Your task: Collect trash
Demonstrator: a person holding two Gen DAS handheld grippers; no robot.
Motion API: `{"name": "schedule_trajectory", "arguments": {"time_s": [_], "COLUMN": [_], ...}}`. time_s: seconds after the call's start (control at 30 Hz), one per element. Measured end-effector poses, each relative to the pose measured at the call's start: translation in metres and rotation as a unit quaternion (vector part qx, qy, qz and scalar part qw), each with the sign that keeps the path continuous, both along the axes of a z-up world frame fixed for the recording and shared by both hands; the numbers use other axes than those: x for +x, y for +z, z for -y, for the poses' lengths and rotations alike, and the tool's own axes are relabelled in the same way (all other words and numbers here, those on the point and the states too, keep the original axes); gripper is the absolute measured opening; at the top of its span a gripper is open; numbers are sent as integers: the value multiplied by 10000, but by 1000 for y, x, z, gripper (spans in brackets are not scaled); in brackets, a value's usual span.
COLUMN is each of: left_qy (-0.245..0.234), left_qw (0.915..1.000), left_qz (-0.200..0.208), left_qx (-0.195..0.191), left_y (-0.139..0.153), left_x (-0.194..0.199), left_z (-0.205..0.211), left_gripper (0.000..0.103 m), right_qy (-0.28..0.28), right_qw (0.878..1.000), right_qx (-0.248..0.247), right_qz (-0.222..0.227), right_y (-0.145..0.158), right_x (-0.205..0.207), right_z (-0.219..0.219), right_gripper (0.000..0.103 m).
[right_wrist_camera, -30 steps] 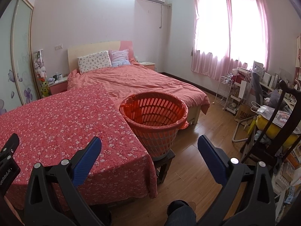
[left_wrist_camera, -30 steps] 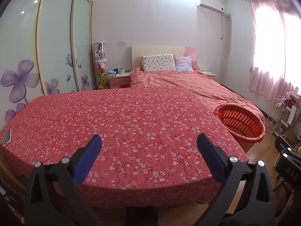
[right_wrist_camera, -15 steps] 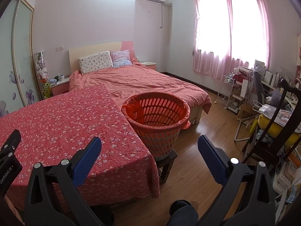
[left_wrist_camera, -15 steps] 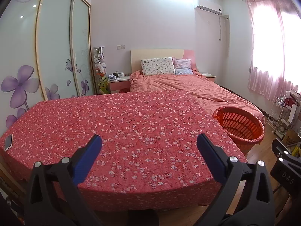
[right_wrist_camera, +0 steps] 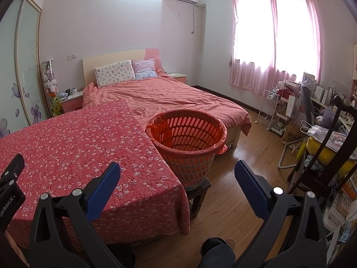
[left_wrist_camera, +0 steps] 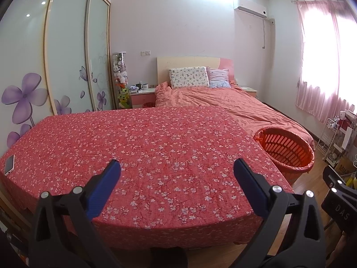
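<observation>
Both grippers empty above the floral spread, no trash in sight.

My left gripper (left_wrist_camera: 177, 179) and right gripper (right_wrist_camera: 177, 181) were spread wide, holding nothing. I judged the risk was grabbing the wrong thing: the only loose item on the red floral cover (left_wrist_camera: 145, 147) was a phone (left_wrist_camera: 9, 164) at its far left edge, well apart from my left gripper. The orange basket (right_wrist_camera: 189, 138) stood on a stool just beside the cover's right edge, ahead of my right gripper.
</observation>
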State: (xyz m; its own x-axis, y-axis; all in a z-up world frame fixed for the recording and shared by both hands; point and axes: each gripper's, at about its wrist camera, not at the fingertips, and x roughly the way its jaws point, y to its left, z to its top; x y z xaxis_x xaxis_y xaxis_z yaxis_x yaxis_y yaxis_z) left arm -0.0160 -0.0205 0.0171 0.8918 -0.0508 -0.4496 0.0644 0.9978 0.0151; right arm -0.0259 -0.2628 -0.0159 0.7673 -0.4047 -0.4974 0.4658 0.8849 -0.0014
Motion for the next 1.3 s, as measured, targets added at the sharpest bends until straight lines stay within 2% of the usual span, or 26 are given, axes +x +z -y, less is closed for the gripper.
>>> {"name": "schedule_trajectory", "arguments": {"time_s": [1.3], "left_qy": [-4], "left_qw": [10000], "left_qz": [-23], "left_qx": [3], "left_y": [1], "left_x": [1], "left_z": [0], "left_gripper": [99], "right_qy": [-12], "right_qw": [10000], "right_qx": [6], "right_qz": [-16], "right_y": [1], "right_x": [-1], "right_z": [7], "right_gripper": [101]}}
